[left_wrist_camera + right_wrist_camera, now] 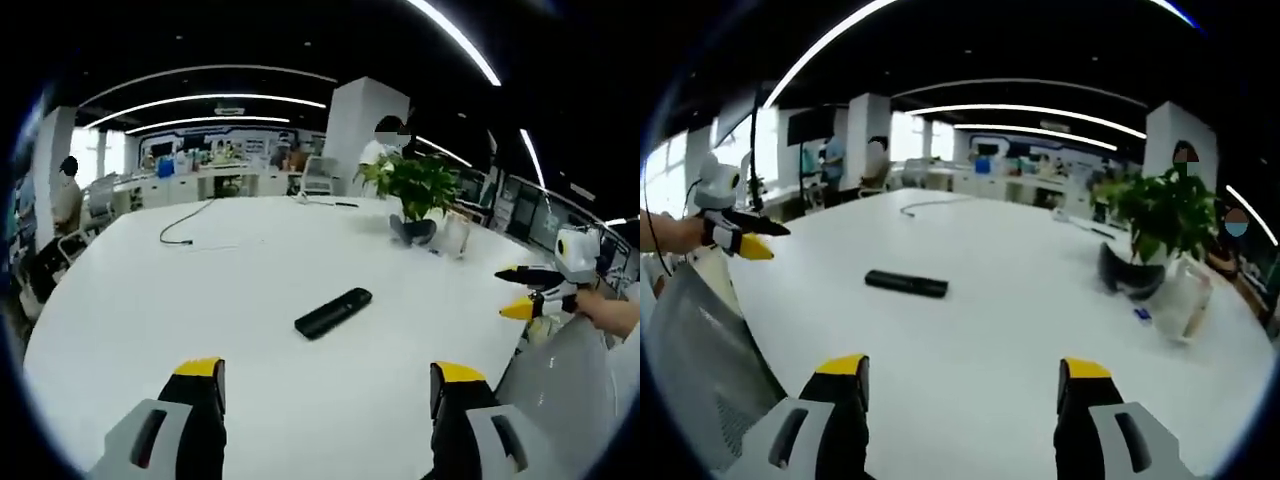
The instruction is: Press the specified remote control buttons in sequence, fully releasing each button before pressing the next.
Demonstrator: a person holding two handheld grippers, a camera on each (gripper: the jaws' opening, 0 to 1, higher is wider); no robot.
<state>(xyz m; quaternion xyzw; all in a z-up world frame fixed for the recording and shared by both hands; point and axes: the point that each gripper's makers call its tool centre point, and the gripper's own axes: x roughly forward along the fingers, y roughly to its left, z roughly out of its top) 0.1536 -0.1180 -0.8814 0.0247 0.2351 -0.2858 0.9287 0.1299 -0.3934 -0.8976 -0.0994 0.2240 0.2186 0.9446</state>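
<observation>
While both grippers hover clear of the remote control (333, 312), no button is yet pressed.

Landmark: the remote control lies flat on the white table (150, 330), on bare surface, well apart from the potted plant (415, 190) and from the cable (185, 225) beyond it. The left gripper (325, 385) points at the remote from the near table edge, jaws level and spread wide apart, holding nothing. The right gripper (960, 385) faces the remote from another side of the table, jaws likewise wide apart and empty; in the left gripper view it is held out over the table's edge, to one side of the remote. Recommended procedure: bring one jaw tip down squarely over the target button, press straight down so the remote does not slide, then lift fully clear before addressing the next button. Button labels are too small to read from here.
</observation>
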